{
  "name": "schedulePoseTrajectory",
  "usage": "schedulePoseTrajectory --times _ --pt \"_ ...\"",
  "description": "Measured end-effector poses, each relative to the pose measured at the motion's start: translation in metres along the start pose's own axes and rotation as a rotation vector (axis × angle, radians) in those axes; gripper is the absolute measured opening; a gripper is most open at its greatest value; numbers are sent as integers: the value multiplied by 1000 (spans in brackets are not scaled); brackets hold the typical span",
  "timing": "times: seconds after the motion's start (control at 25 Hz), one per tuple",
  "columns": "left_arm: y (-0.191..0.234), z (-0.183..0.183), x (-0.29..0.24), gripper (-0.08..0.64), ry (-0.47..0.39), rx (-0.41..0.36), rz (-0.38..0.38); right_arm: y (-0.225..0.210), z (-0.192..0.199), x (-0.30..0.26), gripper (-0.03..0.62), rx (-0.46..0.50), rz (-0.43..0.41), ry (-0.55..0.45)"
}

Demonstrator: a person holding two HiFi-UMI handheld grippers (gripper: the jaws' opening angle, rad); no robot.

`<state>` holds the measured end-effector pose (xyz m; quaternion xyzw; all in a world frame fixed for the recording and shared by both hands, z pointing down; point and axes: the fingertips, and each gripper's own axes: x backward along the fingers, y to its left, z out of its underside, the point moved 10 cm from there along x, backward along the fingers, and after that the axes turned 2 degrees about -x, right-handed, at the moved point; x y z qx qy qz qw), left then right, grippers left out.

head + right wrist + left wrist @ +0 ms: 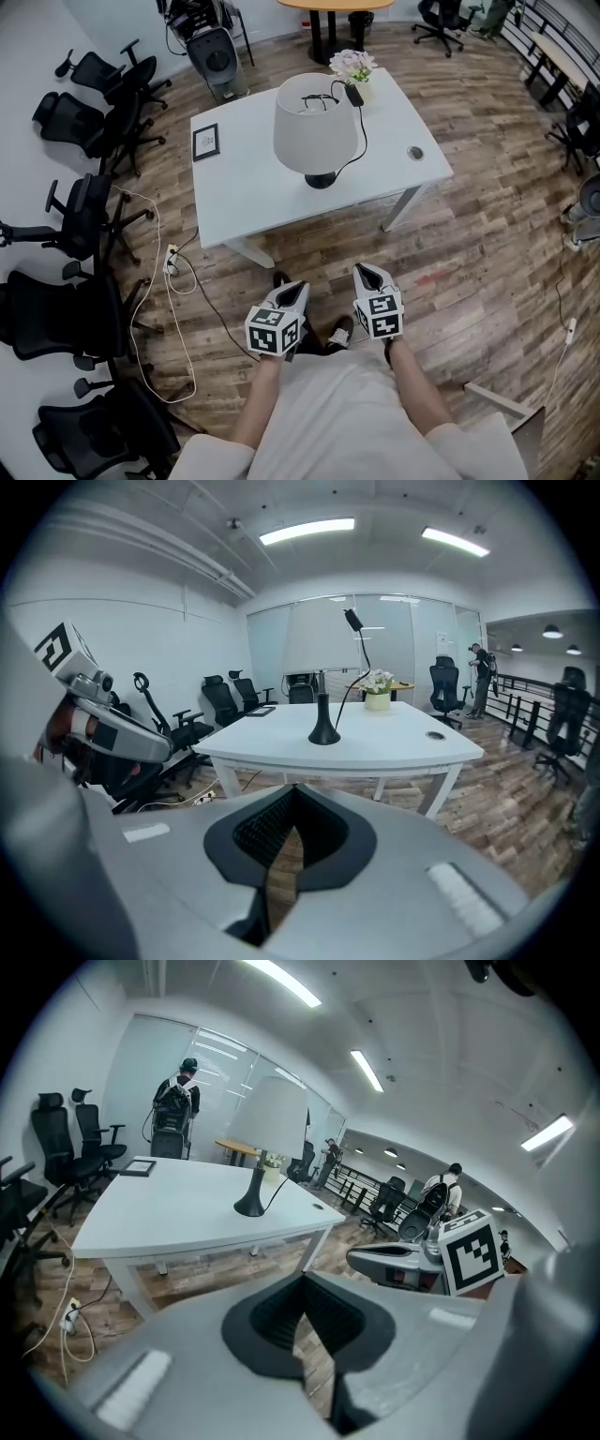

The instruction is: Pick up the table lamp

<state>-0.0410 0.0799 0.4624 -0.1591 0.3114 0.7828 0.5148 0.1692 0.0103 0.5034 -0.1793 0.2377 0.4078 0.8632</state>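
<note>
**Q:** Where is the table lamp?

**A:** The table lamp point(317, 127) stands upright near the middle of a white tabletop point(244, 202). It has a wide pale shade point(314, 122), a slim black stem point(323, 710) and a small round black base point(320, 180). A black cord point(363, 131) runs from the base up the right side of the shade towards the far edge.

**Q:** What else is on the tabletop?

**A:** A small picture frame point(205, 142) lies at the left, well apart from the lamp. A pot of pale flowers point(353, 66) sits at the far edge, just behind the shade. Black office chairs point(84, 122) line the left of the room on a wood floor point(469, 244).

**Q:** And the grippers?

**A:** A person stands on the near side of the table and holds both low in front of the body. The left gripper point(298, 289) and the right gripper point(367, 273) both point towards the lamp, side by side and well short of the table. On each, the jaws are closed tip to tip with nothing between them.

**Q:** How would the lamp handle?

**A:** It is probably light but top-heavy. The shade looks thin and would likely dent or tilt if squeezed. The stem looks stiff and narrow enough for the jaws, so that seems the best place to take hold, low and close to the base. The smooth finish may slip, so a firm grip would help. The cord could tug as the lamp rises.
</note>
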Motion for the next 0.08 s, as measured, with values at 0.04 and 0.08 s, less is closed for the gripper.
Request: schedulePoseTrajectory --times 0.04,0.08 --pt "1 -1 -1 0 -5 1 -4 -2 -2 -1 26 3 10 -6" --pt "2 -3 -1 0 -10 1 -7 -3 -4 -2 26 5 19 -12"
